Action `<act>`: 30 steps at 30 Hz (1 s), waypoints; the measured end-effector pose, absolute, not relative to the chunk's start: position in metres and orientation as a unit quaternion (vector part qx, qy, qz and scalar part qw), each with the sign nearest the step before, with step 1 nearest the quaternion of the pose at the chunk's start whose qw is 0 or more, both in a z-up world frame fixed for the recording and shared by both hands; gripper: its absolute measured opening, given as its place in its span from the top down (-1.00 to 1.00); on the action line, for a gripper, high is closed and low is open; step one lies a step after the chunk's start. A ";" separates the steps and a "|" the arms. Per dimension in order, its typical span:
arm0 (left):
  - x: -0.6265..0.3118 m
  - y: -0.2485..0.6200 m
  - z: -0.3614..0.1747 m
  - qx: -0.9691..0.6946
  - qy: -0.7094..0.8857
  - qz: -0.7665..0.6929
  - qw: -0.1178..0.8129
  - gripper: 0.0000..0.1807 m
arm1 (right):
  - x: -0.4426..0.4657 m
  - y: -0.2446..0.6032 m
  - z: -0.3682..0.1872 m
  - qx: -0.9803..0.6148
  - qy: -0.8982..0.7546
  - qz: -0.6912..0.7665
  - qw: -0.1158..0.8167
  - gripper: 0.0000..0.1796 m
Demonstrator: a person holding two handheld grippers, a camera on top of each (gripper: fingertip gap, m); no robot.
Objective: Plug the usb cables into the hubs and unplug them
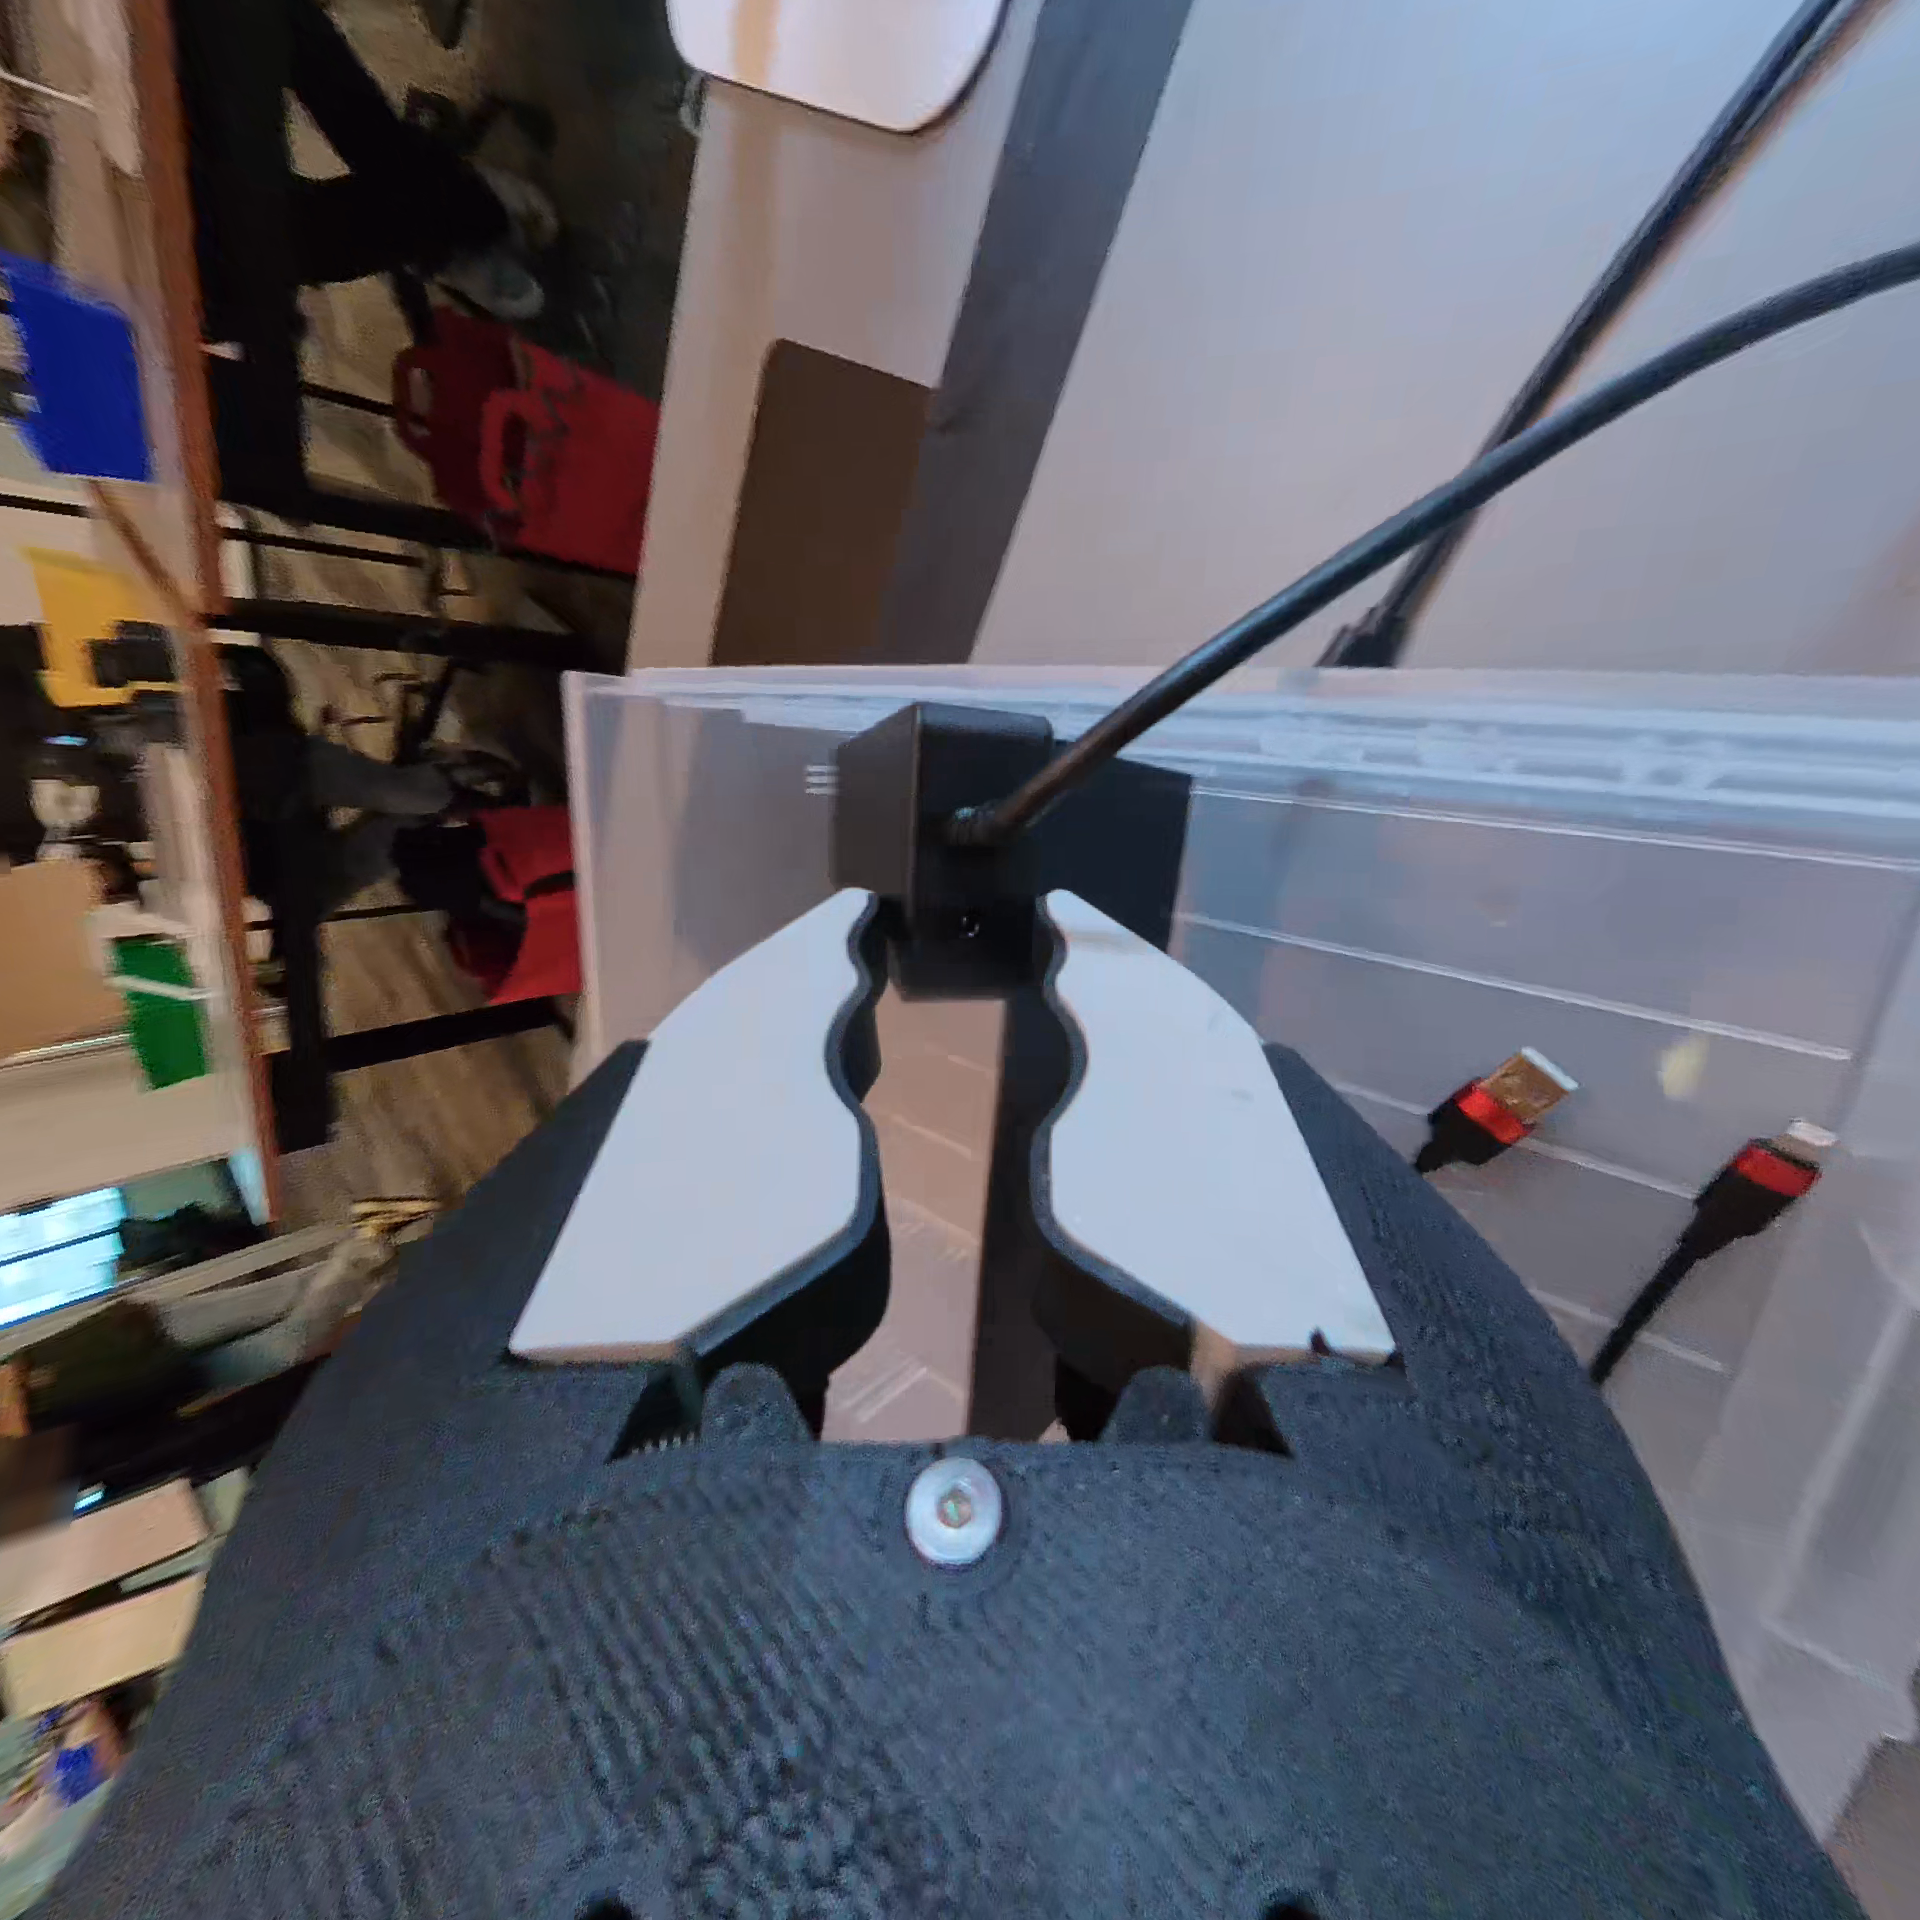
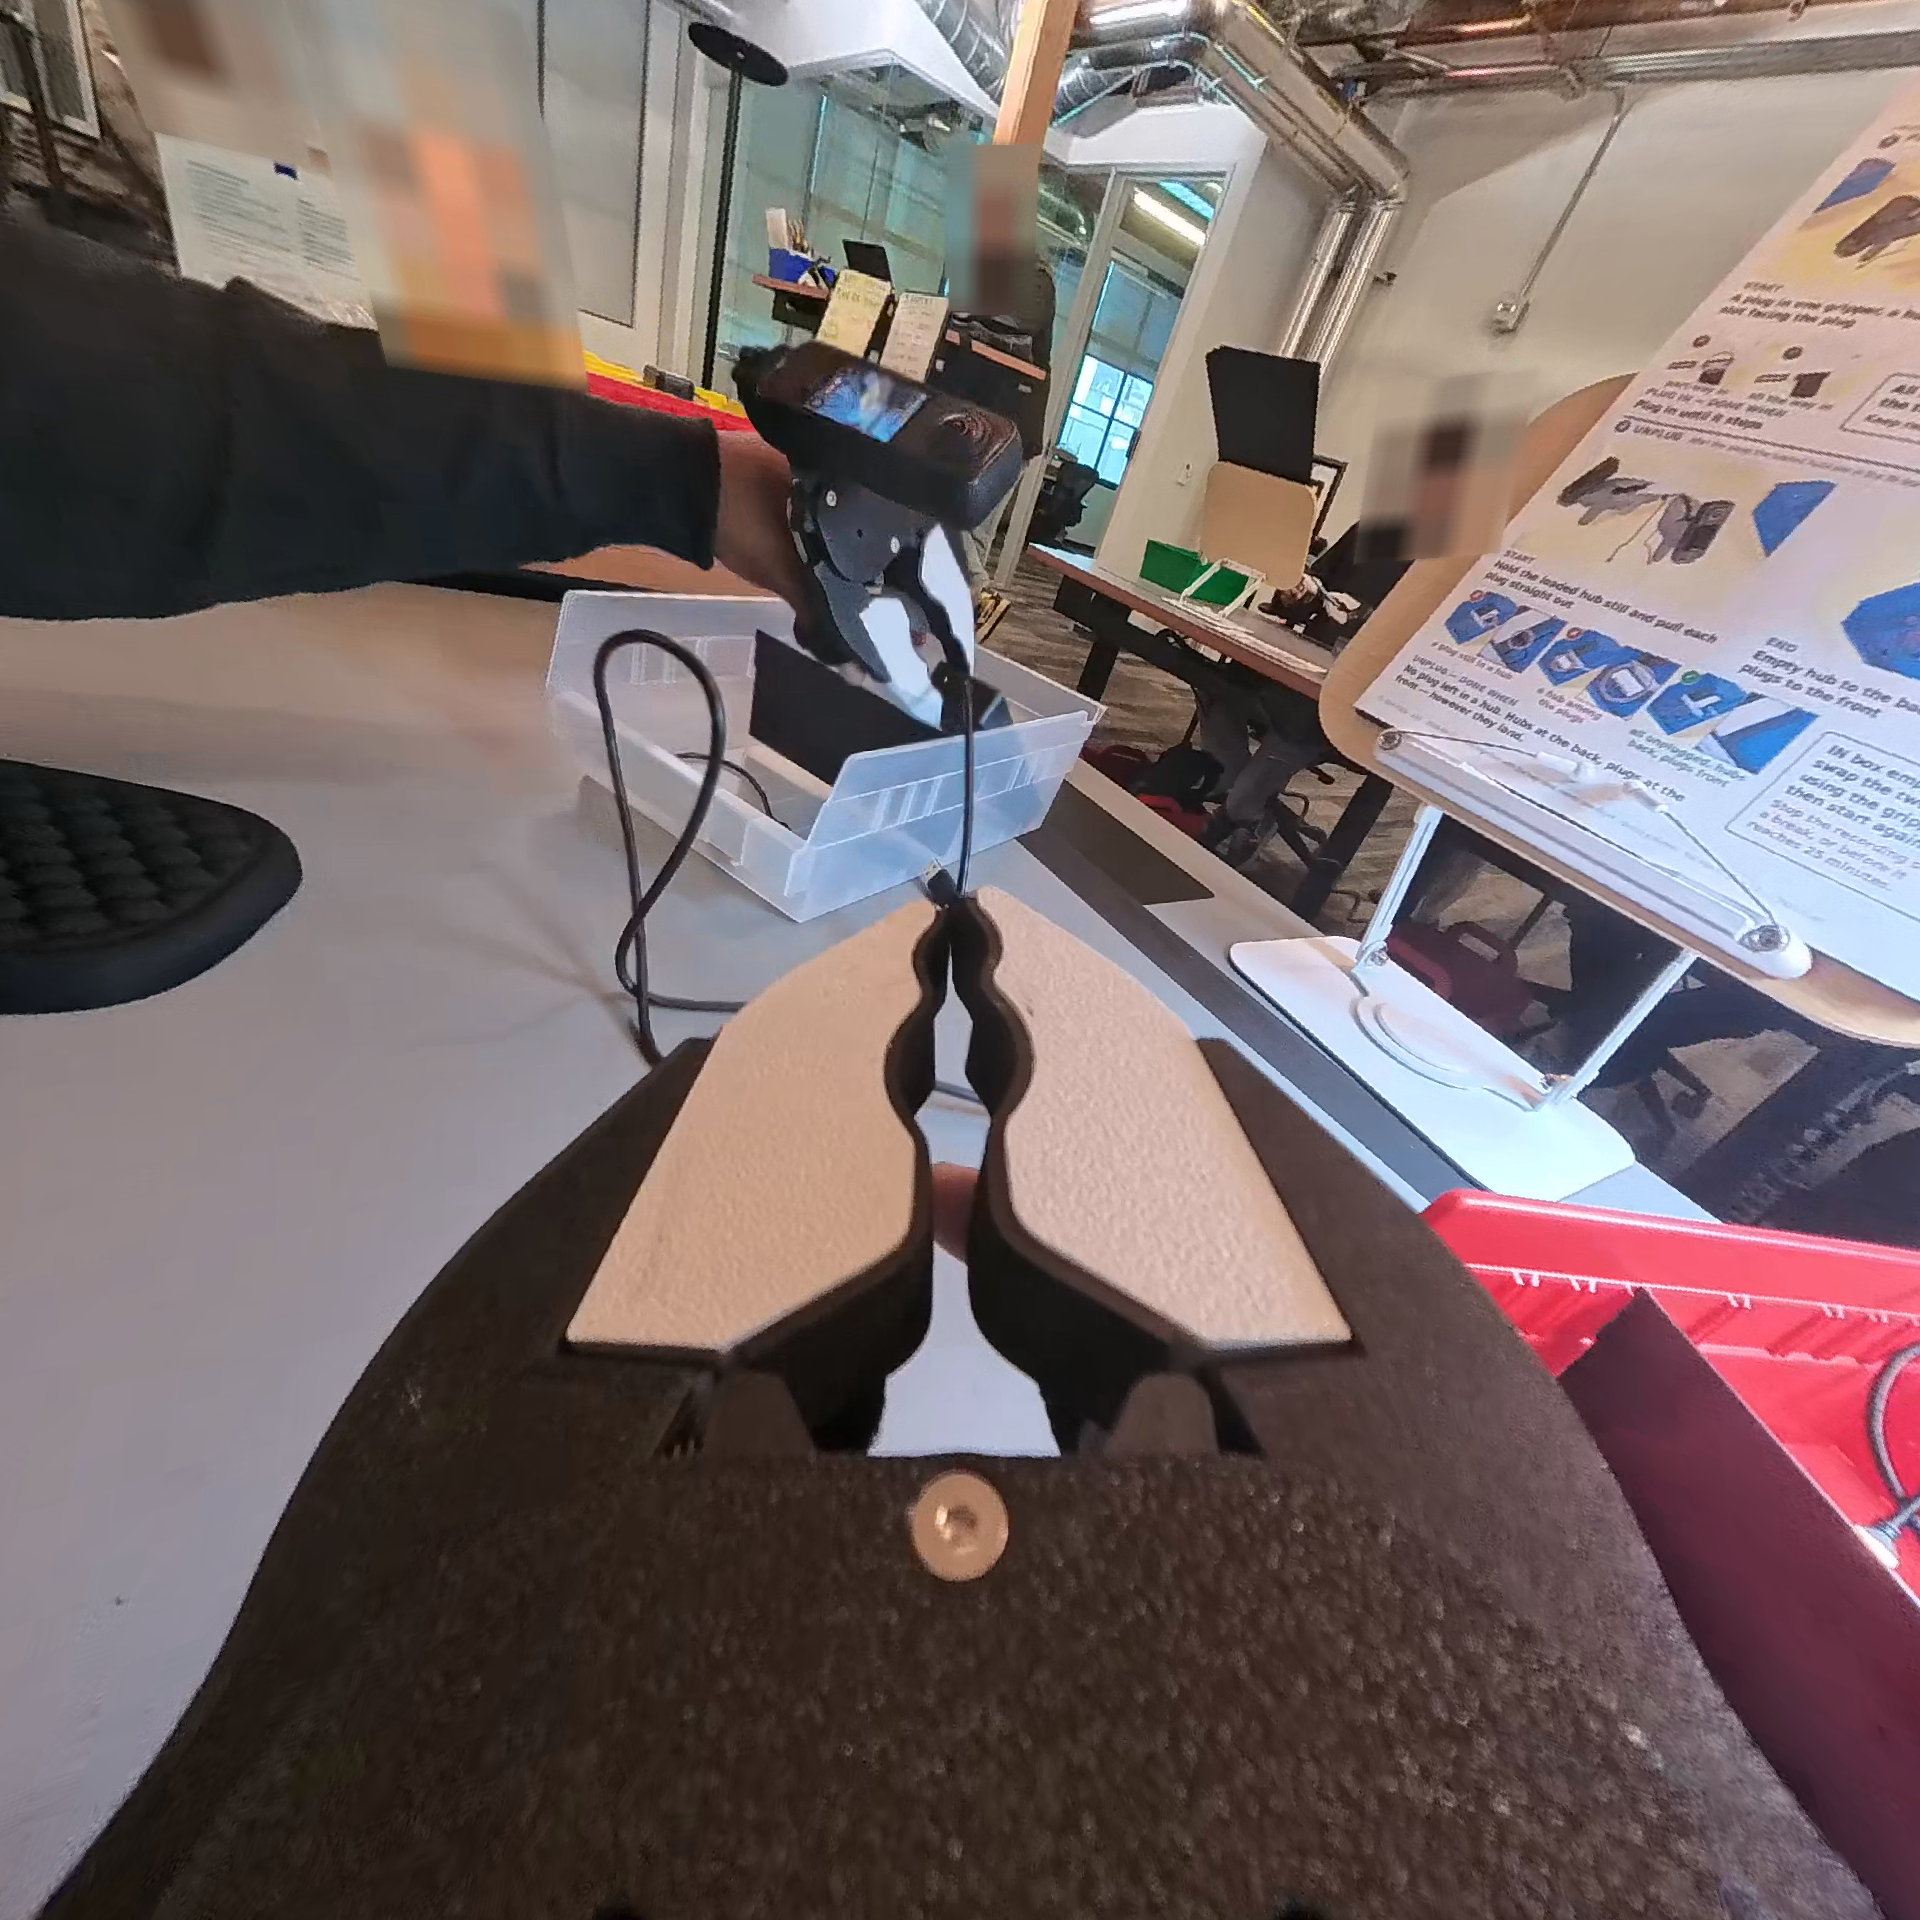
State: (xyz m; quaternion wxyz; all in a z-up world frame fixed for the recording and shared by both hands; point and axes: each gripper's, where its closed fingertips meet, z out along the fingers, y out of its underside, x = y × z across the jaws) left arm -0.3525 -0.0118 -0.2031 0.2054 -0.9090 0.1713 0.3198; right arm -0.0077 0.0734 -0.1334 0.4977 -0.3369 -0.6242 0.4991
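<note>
White table (image 2: 312, 831): fills the left and centre of the right wrist view, running up the upper middle of the left wrist view.

Clear plastic bin (image 2: 831, 790): rests on the table just above centre in the right wrist view; in the left wrist view its wall crosses mid-frame. A black divider (image 2: 821, 717) stands inside it.

Red bin (image 2: 1662, 1309): lower right of the right wrist view, near the table edge.

Instruction board (image 2: 1662, 540): tilted on a white stand, right edge of the right wrist view.

Black mat (image 2: 114, 883): left edge of the right wrist view, on the table.

Left gripper (image 1: 956, 935): fingers clamped on a small black hub (image 1: 951, 831) at centre frame, held over the clear bin. In the right wrist view this gripper appears above the bin, held by a hand below a dark sleeve (image 2: 343, 447).

Right gripper (image 2: 954, 925): fingertips pinched together on the end of a black cable (image 2: 665, 831) at centre frame; the plug itself is too small to make out. The cable rises to the hub; a further length loops left over the table.

Two loose cable plugs with red collars (image 1: 1496, 1107), (image 1: 1766, 1174): inside the clear bin, right of centre in the left wrist view, well apart from the hub.
</note>
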 end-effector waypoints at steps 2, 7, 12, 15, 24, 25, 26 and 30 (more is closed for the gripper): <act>-0.349 -0.009 -0.182 -0.898 0.170 0.332 0.234 0.74 | -0.006 0.074 -0.132 -0.334 -0.625 0.495 0.503 1.00; -0.320 -0.004 -0.084 -0.839 0.160 0.389 0.345 0.75 | -0.007 0.078 -0.130 -0.340 -0.617 0.498 0.505 0.99; -0.222 0.004 0.006 -0.783 0.196 0.305 0.506 0.74 | -0.006 0.088 -0.122 -0.349 -0.599 0.493 0.526 0.95; -0.152 0.007 0.029 -0.764 0.216 0.171 0.583 0.74 | 0.000 0.099 -0.104 -0.350 -0.570 0.497 0.552 0.90; -0.017 0.008 -0.061 -0.775 0.249 -0.261 0.519 0.75 | 0.024 0.112 -0.090 -0.332 -0.609 0.539 0.479 0.76; -0.005 0.007 -0.074 -0.770 0.253 -0.300 0.503 0.75 | 0.026 0.104 -0.098 -0.319 -0.634 0.545 0.446 0.73; 0.007 0.004 -0.087 -0.763 0.261 -0.338 0.485 0.75 | 0.029 0.094 -0.108 -0.306 -0.662 0.548 0.409 0.67; 0.041 -0.003 -0.120 -0.725 0.289 -0.440 0.444 0.74 | 0.043 0.042 -0.157 -0.260 -0.755 0.553 0.237 0.34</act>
